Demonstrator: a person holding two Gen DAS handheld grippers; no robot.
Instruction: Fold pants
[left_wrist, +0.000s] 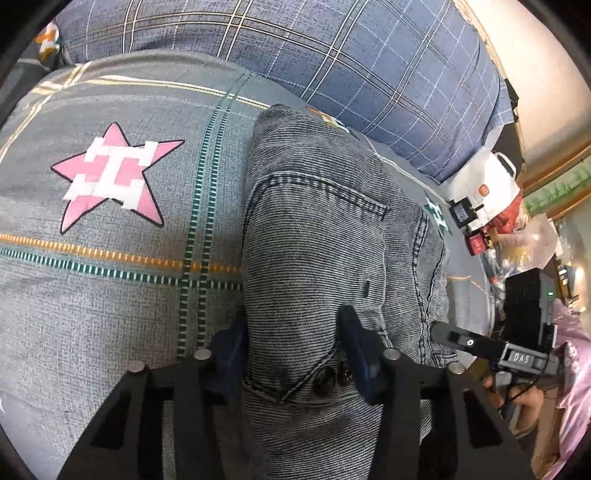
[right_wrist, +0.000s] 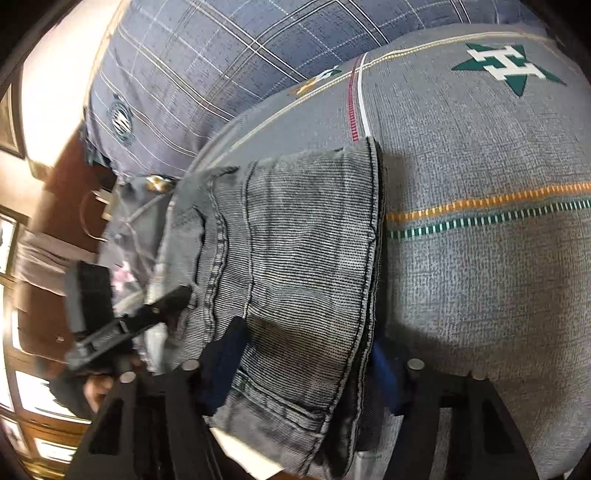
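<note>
Grey bedding printed with stars covers the bed (left_wrist: 110, 288), with a blue plaid quilt (left_wrist: 369, 74) bunched at its far side and room clutter beyond the edge. On it lie the pants (left_wrist: 325, 236), grey-black ribbed denim already doubled into a thick bundle whose long axis runs away from both cameras toward the quilt. The left gripper (left_wrist: 293, 354) has its blue pads on either side of the near end of the bundle, by the pocket seam and two metal buttons, and looks closed on the cloth there. The right gripper (right_wrist: 314, 369) likewise straddles a near edge, where several stitched layers stack up, its pads pressed against the fabric, so it too appears to be gripping. Both hands sit at the near end with the cloth stretching forward from them, neither plainly nearer; any next fold would probably carry this end forward along that axis, or set it down flat. From the left wrist, the right gripper's outer finger shows beside the bundle, along with the pocket face; from the right wrist, the layered hem edge and its shadow on the bed show, suggesting that side is lifted slightly, though I cannot be sure.
</note>
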